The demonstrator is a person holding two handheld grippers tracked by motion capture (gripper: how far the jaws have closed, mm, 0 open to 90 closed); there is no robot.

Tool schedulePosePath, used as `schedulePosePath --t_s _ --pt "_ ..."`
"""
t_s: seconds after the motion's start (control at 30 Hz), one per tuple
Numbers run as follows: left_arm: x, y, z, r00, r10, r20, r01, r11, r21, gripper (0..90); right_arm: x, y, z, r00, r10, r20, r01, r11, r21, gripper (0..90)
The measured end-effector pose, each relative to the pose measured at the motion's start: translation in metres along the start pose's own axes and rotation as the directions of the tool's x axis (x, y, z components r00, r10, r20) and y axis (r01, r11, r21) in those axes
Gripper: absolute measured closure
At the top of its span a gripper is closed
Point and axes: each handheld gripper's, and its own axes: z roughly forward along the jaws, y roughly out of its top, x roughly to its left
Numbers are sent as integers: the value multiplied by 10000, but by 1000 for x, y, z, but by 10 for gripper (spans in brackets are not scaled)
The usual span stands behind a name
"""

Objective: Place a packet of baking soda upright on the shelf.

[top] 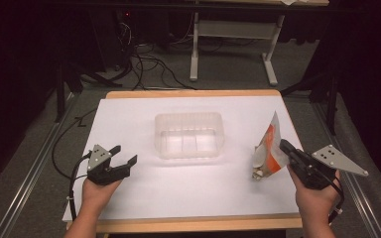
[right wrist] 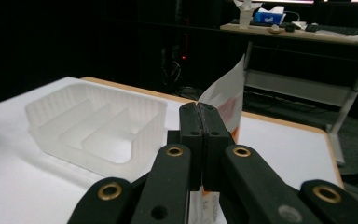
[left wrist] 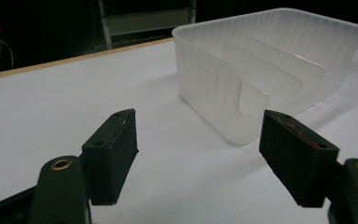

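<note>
Right gripper [right wrist: 200, 122] jaws clamp snack packet [top: 267, 151] beside clear tray [top: 189, 135].

Both grippers are black: the left gripper [top: 125, 154] and the right gripper [top: 284, 146] each carry a grey three-cornered plate with small holes, brass-coloured rivets at the joints, and a black cable.

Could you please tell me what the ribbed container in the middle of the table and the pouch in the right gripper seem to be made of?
The container looks like frosted, translucent plastic: the white table shows dimly through its ribbed walls and dividers. The pouch, pinched in the right gripper, seems to be thin printed film, white and orange with a slight sheen; whether plastic or coated paper is hard to tell.
</note>
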Motion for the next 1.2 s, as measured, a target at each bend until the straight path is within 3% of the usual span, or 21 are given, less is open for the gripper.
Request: schedulePosePath --t_s 0.17,0.23,0.63,0.73,0.77,0.87,0.97,1.2 --pt "-1 1 -1 9996 195 224 -189 9994 -288 291 3 -16 14 9994 -318 101 311 9976 619 900" --pt "-2 2 -1 9993 194 321 -181 9991 -390 296 2 -25 15 10000 -34 -6 35 9987 502 900" --pt "-9 3 -1 9986 -75 522 123 9957 -921 299 -1 -34 6 9998 147 151 -151 9995 274 858" --pt "-11 2 0 9992 22 398 12 9964 -843 283 1 -38 8 9996 89 269 -99 9991 401 761" --pt "-11 2 1 9990 34 441 -2 9974 -718 281 1 -40 9 9991 22 430 -44 9987 499 760" --pt "-11 2 2 9985 56 553 -23 9982 -594 281 -1 -52 11 9991 381 169 -395 9953 889 767" --pt "-12 2 2 9982 125 588 -88 9981 -618 281 1 -57 13 9991 416 89 -424 9928 1124 763" --pt "-12 2 2 9981 175 596 -137 9979 -632 281 18 -67 24 9999 -158 -16 159 9878 1547 732"
